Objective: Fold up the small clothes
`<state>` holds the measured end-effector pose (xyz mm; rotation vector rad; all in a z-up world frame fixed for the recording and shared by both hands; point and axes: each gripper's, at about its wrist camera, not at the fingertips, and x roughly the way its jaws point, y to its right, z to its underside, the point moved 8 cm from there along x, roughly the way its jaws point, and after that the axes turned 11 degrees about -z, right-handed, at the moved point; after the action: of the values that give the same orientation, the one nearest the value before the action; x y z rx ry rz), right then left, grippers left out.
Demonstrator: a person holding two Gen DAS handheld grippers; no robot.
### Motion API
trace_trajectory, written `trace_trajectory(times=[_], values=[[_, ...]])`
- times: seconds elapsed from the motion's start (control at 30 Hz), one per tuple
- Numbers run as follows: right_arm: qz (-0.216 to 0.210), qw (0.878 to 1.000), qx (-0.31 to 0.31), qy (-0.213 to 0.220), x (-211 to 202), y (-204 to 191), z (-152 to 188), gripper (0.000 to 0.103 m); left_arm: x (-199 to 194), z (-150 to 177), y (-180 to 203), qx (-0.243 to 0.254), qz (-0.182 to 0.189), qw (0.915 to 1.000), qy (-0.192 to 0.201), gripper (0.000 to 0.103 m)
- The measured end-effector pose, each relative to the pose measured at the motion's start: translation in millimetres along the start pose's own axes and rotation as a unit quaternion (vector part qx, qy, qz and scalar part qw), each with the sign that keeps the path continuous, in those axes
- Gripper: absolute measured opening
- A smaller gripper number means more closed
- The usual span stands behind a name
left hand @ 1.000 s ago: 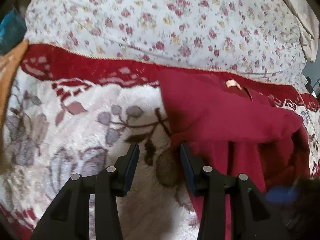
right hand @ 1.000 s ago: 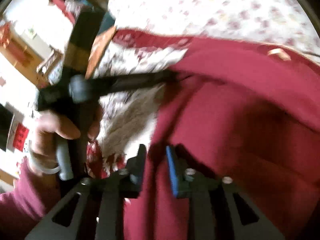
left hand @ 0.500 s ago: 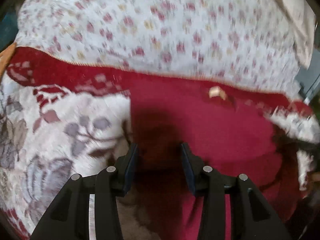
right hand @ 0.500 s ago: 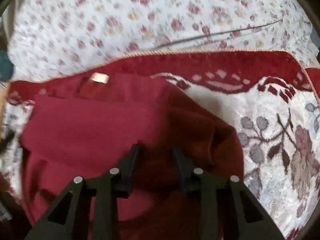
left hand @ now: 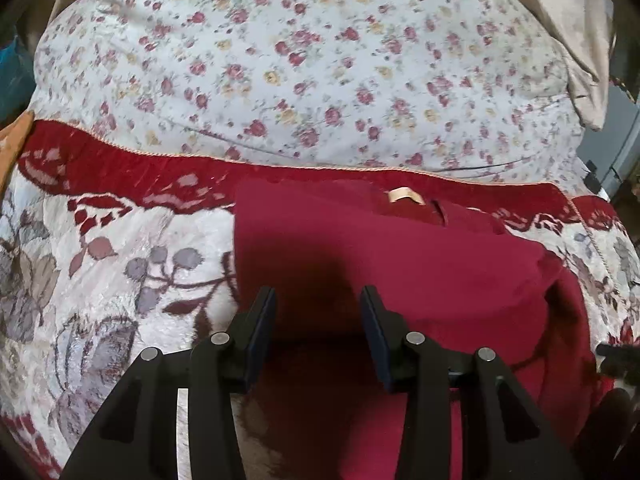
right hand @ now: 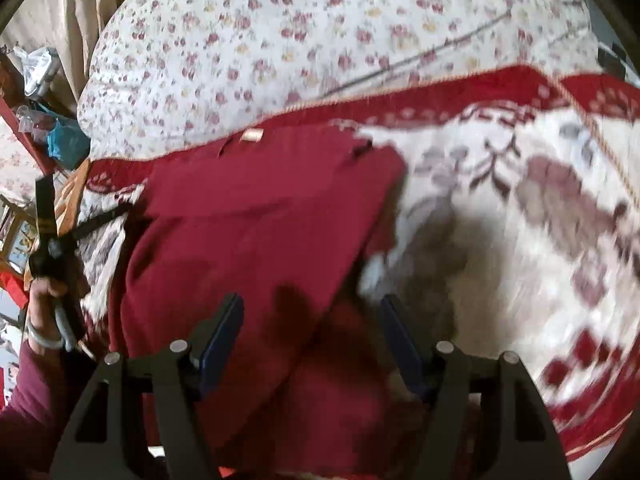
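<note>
A dark red garment [left hand: 400, 264] lies partly folded on a patterned blanket [left hand: 120, 264], its neck label [left hand: 404, 195] toward the far edge. My left gripper [left hand: 318, 304] is open and empty, its fingers just above the garment's near left part. In the right wrist view the garment [right hand: 260, 220] has a side folded over, its edge running diagonally. My right gripper [right hand: 312, 312] is open wide and empty above the garment's lower right edge. The left gripper and the hand holding it [right hand: 52, 260] show at the left there.
A floral quilt [left hand: 320, 72] lies beyond the blanket's red border [left hand: 120, 156]. Beige fabric [left hand: 576, 40] sits at the far right. Clutter and a teal item [right hand: 64, 144] stand beside the bed at the left.
My right gripper has opened wider and shifted right, letting the folded side lie on the garment. My left gripper stays open and has backed off slightly over the garment.
</note>
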<state>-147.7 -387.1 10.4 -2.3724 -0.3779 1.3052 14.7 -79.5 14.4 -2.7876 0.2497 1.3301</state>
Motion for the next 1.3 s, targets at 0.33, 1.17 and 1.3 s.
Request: trace_trajectory(times=[0.33, 1.17, 1.3], values=[[-0.066, 0.997, 0.027, -0.037, 15, -23, 56, 0.072, -5, 7, 0, -0.001, 0.005, 1.0000, -0.001, 0.020], [-0.114, 0.993, -0.006, 0.018, 11, -59, 24, 0.013, -12, 5, -1, 0.014, -0.011, 0.9997, 0.014, 0.020], [-0.095, 0.995, -0.005, -0.014, 12, -48, 36, 0.033, -13, 4, -3, 0.011, -0.010, 0.9998, 0.015, 0.020]])
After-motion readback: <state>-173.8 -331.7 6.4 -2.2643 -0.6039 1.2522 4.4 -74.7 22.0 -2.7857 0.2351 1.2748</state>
